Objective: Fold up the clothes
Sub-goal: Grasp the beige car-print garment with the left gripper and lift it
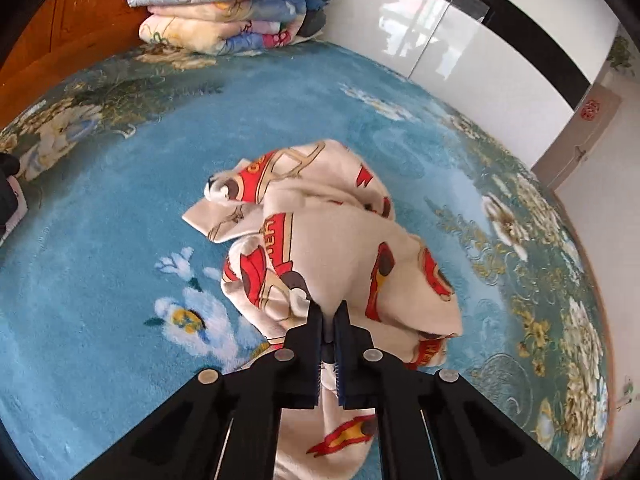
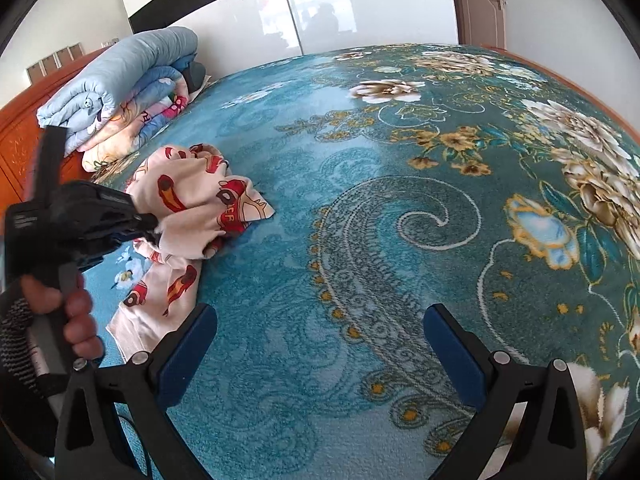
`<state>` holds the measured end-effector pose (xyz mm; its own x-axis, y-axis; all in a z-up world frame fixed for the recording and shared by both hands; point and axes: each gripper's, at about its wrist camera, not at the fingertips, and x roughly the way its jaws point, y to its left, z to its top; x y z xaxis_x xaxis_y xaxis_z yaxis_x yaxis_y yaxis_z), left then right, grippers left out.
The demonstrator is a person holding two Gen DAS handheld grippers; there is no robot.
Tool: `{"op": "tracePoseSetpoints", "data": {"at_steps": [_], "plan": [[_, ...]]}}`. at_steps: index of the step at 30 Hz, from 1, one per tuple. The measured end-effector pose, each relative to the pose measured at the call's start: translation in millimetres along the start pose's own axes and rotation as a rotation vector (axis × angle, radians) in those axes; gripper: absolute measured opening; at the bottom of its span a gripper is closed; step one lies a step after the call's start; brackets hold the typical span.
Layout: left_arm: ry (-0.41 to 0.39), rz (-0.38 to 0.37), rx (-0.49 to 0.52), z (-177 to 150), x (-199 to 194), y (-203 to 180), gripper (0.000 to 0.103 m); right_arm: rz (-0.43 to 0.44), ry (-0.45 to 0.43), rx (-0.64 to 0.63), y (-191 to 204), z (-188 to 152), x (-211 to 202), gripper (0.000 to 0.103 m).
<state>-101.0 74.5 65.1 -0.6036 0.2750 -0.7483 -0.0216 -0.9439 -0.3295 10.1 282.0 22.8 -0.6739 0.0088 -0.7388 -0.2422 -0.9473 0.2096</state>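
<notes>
A cream garment with red car prints (image 1: pixel 340 240) lies crumpled on the blue flowered bed cover (image 1: pixel 100 240). My left gripper (image 1: pixel 330 312) is shut on a fold of the garment and holds that part lifted, with cloth hanging below the fingers. In the right wrist view the garment (image 2: pixel 192 200) shows at the left, pinched by the left gripper (image 2: pixel 154 226), held in a hand. My right gripper (image 2: pixel 320 344) is open and empty over bare bed cover (image 2: pixel 360 240), to the right of the garment.
A stack of folded quilts (image 1: pixel 232 4) sits at the far corner of the bed, also in the right wrist view (image 2: pixel 124 88). A wooden headboard (image 1: pixel 60 40) and white glossy wardrobe doors (image 1: pixel 460 48) border the bed. A door (image 2: pixel 480 0) stands beyond.
</notes>
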Motion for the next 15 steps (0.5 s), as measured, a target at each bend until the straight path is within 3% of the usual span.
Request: {"op": "tracePoseSetpoints", "data": {"at_steps": [5, 8, 12, 15], "plan": [[-0.11, -0.153, -0.021, -0.9, -102.7, 10.4, 0.004, 0.039, -0.01, 0.03, -2.2, 2.7, -5.3, 0.103], [-0.199, -0.188, 0.004, -21.2, -169.7, 38.3, 0.004, 0.06, -0.037, 0.047, -2.4, 5.4, -15.3, 0.103], [-0.223, -0.118, 0.006, -83.7, -213.7, 81.8, 0.004, 0.081, -0.094, 0.074, -1.7, 8.1, -35.0, 0.103], [-0.138, -0.059, -0.044, -135.8, -204.7, 117.7, 0.004, 0.086, -0.131, 0.055, 8.6, 6.9, -51.5, 0.103]]}}
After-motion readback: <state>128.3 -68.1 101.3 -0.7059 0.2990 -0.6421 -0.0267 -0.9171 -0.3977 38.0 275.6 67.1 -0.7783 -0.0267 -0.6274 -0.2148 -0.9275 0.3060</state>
